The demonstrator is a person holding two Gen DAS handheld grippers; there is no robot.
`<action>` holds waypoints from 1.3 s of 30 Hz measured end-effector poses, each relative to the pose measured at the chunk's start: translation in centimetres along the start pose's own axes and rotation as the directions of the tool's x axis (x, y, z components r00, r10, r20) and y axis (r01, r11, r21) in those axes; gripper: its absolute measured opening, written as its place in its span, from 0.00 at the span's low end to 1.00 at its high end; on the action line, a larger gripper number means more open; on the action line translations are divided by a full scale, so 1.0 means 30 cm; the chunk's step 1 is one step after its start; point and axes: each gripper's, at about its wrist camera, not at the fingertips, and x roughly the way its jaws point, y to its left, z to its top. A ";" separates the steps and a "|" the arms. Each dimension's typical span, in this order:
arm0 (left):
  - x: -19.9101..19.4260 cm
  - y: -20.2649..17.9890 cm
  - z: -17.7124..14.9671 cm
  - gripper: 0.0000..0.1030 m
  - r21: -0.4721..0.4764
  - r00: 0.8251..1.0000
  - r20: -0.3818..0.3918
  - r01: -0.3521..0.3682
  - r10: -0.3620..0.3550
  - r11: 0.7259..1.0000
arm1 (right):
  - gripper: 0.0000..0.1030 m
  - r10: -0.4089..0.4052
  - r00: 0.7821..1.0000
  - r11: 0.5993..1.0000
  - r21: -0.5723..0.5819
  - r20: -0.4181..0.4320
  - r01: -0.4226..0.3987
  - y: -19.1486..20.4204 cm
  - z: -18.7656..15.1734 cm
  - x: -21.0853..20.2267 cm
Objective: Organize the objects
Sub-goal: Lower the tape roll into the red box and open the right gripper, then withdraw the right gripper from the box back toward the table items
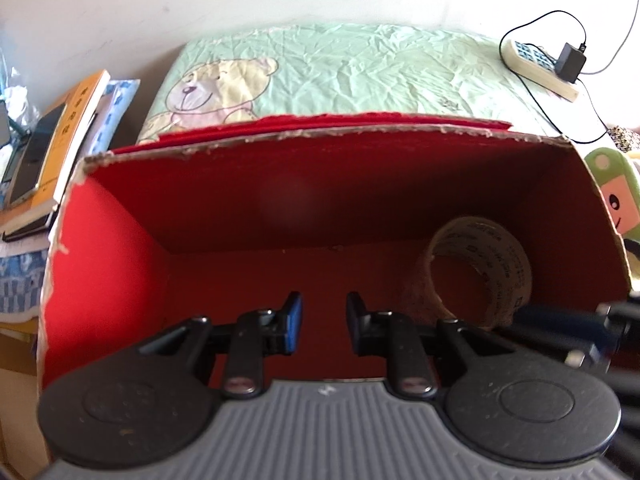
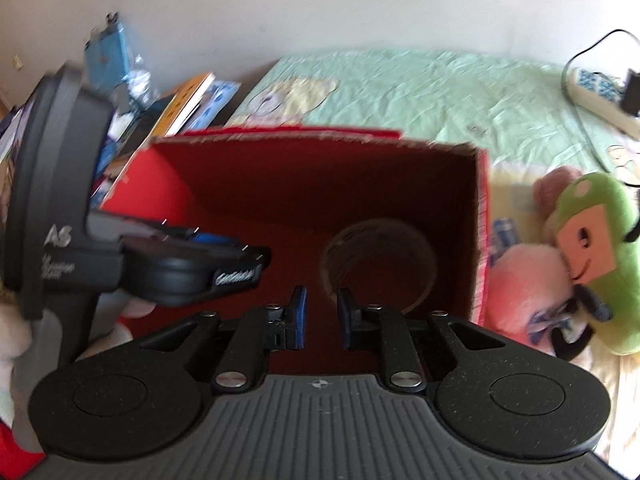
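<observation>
A red cardboard box [image 1: 280, 200] with a torn rim stands open on the bed, and a roll of clear packing tape [image 1: 496, 256] lies on its side on the box floor at the right. My left gripper [image 1: 324, 308] hangs inside the box left of the roll, open by a narrow gap with nothing between its blue pads. In the right wrist view the same box [image 2: 320, 184] and tape roll [image 2: 380, 228] show. My right gripper [image 2: 322, 300] sits just in front of the roll, slightly open and empty. The left gripper [image 2: 240, 256] reaches in from the left beside it.
A green sheet with a bear print [image 1: 360, 72] covers the bed behind the box. Books and a phone [image 1: 60, 132] are stacked at the left. A power strip with a charger [image 1: 536, 64] lies at the back right. Green [image 2: 592, 248] and pink [image 2: 524, 280] plush toys lie against the box's right side.
</observation>
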 end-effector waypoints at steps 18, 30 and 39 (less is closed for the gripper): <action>0.007 0.008 0.003 0.29 -0.016 1.000 -0.003 -0.027 0.027 0.999 | 0.09 -0.165 0.986 0.985 0.057 0.032 0.163 0.025 -0.002 0.087; -0.005 0.001 -0.005 0.30 -0.018 0.998 0.026 -0.057 0.057 0.998 | 0.05 -0.226 0.972 0.972 0.077 0.070 0.221 0.012 -0.013 0.067; -0.021 -0.008 -0.013 0.30 -0.003 0.995 0.068 -0.070 0.070 0.998 | 0.13 -0.240 0.965 0.970 0.066 0.103 0.234 0.048 -0.078 0.006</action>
